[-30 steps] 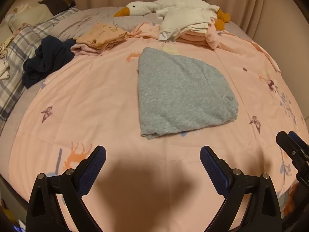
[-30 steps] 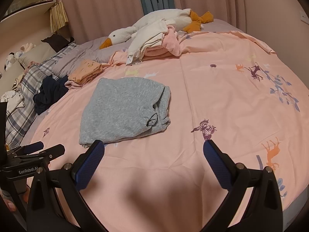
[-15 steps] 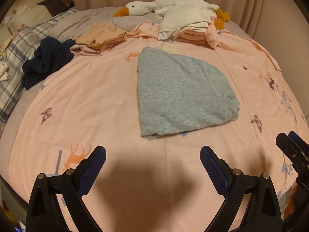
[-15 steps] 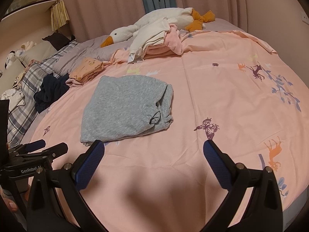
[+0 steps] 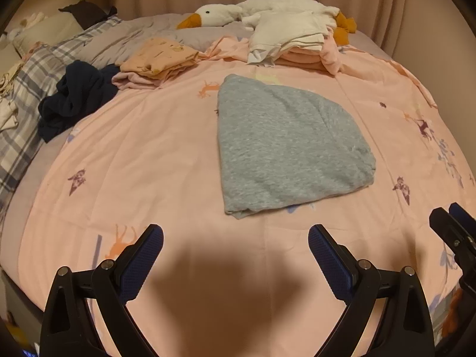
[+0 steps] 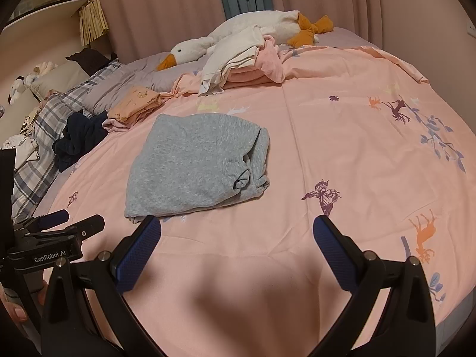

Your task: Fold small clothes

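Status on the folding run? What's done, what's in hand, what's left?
Done: the grey garment lies folded flat on the pink bedspread, and two folded stacks, peach stack and cream-and-pink stack, sit behind it. In hand: nothing; left gripper and right gripper are both open and empty. Left: the crumpled navy garment looks unfolded.

Grey garment [image 5: 285,145] on pink animal-print sheet [image 5: 154,160] (navy, perhaps black, heap [image 5: 74,98]).

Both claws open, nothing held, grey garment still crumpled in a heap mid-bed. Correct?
Not crumpled: the grey garment lies folded flat on the pink bedspread, as the left wrist view shows. The left claw and right claw are open and hold nothing.
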The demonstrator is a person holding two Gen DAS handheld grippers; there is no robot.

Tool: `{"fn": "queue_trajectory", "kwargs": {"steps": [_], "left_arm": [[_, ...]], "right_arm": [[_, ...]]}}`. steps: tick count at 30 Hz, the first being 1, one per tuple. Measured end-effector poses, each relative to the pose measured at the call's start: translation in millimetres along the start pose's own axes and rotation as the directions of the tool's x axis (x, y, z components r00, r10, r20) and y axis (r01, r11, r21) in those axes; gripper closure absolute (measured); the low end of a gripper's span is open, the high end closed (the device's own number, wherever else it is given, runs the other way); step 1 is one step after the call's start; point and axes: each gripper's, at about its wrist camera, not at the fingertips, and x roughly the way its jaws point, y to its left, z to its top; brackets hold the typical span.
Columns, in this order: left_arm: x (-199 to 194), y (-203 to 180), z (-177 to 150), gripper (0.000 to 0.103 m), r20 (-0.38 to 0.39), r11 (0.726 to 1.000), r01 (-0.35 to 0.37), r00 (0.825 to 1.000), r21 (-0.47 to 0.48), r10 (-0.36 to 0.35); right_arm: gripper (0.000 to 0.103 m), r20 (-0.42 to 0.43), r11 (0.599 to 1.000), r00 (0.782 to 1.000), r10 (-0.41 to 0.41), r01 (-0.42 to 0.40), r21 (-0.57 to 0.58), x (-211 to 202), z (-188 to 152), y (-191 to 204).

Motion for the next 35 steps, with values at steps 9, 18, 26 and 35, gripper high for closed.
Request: {"fn": "queue_trajectory", "kwargs": {"steps": [9, 18, 26, 35], "left_arm": [[-0.1, -1.3, -0.9, 0.006, 0.001, 1.000, -0.008, 1.000, 0.005, 0.008], [0.2, -2.1, -2.0, 0.006, 0.001, 1.000, -0.016, 1.000, 0.010, 0.016], [-1.0, -3.0, -1.5, 0.006, 0.005, 1.000, -0.014, 1.000, 0.017, 0.014], [-2.8, -5.8, -0.8, 0.006, 0.010, 1.000, -0.020, 1.000, 0.020, 0.020]], "right_arm": [[0.000, -0.004, 1.000, 1.000, 0.000, 0.000, 0.005, 2.1, 0.1, -4.1], [0.000, -0.004, 1.000, 1.000, -0.002, 0.002, 0.006, 1.6, -0.6, -3.9], [0.000, -0.001, 1.000, 1.000, 0.000, 0.000, 0.007, 1.3, 0.2, -6.5], [0.000, 0.003, 1.000, 1.000, 0.002, -0.002, 0.009, -2.2, 1.3, -8.9]]}}
